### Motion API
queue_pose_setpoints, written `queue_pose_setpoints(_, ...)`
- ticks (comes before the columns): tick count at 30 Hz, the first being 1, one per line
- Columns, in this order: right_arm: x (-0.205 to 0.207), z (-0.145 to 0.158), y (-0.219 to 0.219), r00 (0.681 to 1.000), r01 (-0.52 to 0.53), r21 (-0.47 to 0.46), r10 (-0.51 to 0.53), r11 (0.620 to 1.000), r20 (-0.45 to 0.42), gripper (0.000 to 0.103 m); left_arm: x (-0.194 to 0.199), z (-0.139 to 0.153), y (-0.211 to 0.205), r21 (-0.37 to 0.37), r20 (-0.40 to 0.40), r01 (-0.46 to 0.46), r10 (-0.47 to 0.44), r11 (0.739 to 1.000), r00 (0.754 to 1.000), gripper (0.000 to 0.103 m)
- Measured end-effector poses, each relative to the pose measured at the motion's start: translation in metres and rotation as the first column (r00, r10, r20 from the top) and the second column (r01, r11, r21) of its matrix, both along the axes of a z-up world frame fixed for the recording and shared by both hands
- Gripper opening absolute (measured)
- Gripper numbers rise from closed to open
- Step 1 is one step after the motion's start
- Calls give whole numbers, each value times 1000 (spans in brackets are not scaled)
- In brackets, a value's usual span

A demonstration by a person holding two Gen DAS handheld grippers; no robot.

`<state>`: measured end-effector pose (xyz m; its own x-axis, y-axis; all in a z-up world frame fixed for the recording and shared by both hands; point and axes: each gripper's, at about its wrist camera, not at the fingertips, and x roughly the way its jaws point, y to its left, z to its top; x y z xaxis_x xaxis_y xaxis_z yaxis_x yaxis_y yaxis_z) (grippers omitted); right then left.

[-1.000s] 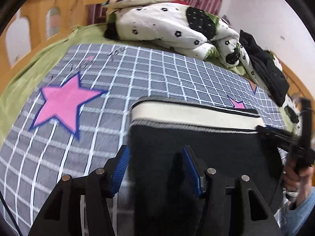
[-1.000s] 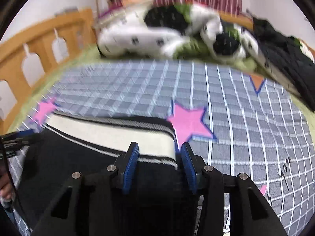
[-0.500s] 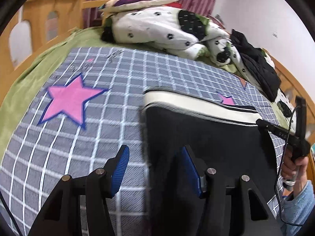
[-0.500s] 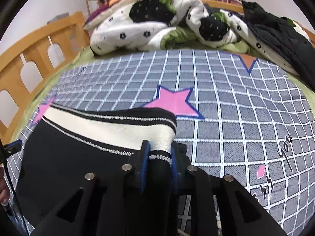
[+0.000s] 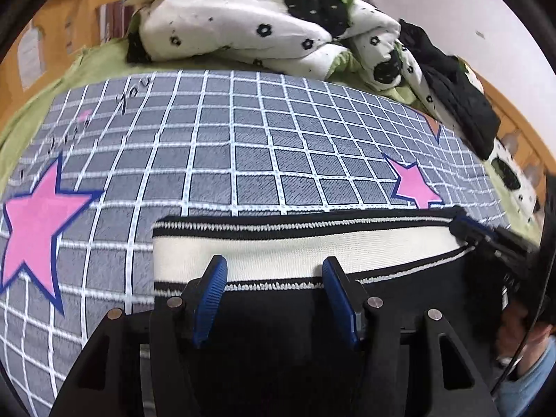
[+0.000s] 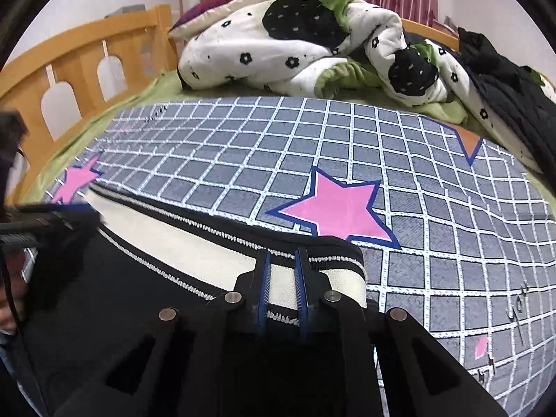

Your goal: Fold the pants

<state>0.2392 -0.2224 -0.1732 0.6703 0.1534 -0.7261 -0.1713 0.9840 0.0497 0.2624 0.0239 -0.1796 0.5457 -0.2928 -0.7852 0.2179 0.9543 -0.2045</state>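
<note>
Pants (image 5: 285, 316) on blanket (image 5: 243, 160), quilt (image 5: 243, 24) behind.

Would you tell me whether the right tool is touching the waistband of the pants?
Touching: in the right wrist view, the right tool is closing with the waistband pinched between its blue pads.

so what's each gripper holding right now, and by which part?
Right gripper: jaws closing on the pants at the waistband's right end. Left gripper: open over the waistband, holding nothing.

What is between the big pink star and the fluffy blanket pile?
Only bare checked cover lies between the star and blanket, in the right wrist view.
</note>
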Motion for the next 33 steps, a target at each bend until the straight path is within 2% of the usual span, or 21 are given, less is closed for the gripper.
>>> queue_pose_setpoints(6, 6, 1, 2, 1000, 2, -13, -2, 1000, -6, 15, -14, 5, 5, -2, -36, 18, -18, 1000, 999, 54)
queue_pose_setpoints(8, -4, 7, 3, 1000, 4, -29, -4, 1000, -7, 15, -38, 11, 7, 53, -18, 48, -47, 997, 999, 55)
queue_pose_setpoints(9, -13, 12, 2, 1000, 4, -32, -4, 999, -7, 15, -49, 13, 7, 83, -7, 66, -65, 994, 998, 55)
queue_pose_setpoints(13, -63, 20, -3, 999, -9, 40, 11, 999, -49, 22, -121, 14, 8, 118, 13, 149, -151, 982, 988, 55)
queue_pose_setpoints(16, -109, 11, -3, 999, 0, 30, 1, 1000, -47, 22, -161, 7, 11, 120, -2, 141, -141, 983, 990, 55)
queue_pose_setpoints(18, -145, 6, -5, 1000, 21, 1, -21, 1000, -13, 22, -193, 5, 23, 98, 43, 100, -104, 990, 994, 55)
queue_pose_setpoints(22, -192, -10, -16, 998, 56, 50, -53, 997, -46, 22, -234, 2, 46, 24, 52, 68, -69, 997, 996, 55)
queue_pose_setpoints(23, -199, -14, -17, 997, 56, 59, -52, 997, -60, 22, -240, 0, 49, 25, 46, 69, -70, 997, 996, 55)
queue_pose_setpoints(25, -209, -24, -19, 994, 69, 75, -63, 995, -85, 22, -249, -5, 54, 72, 53, 49, -53, 996, 997, 55)
queue_pose_setpoints(28, -217, -22, -20, 995, 85, 94, -78, 992, -69, 22, -255, -12, 53, 112, 31, 67, -71, 991, 997, 55)
queue_pose_setpoints(32, -218, -22, -22, 994, 91, 126, -82, 988, -71, 22, -245, -17, 45, 156, 35, 50, -56, 986, 998, 55)
queue_pose_setpoints(33, -217, -23, -22, 994, 90, 126, -82, 988, -72, 22, -240, -18, 40, 175, 42, 44, -52, 984, 998, 51)
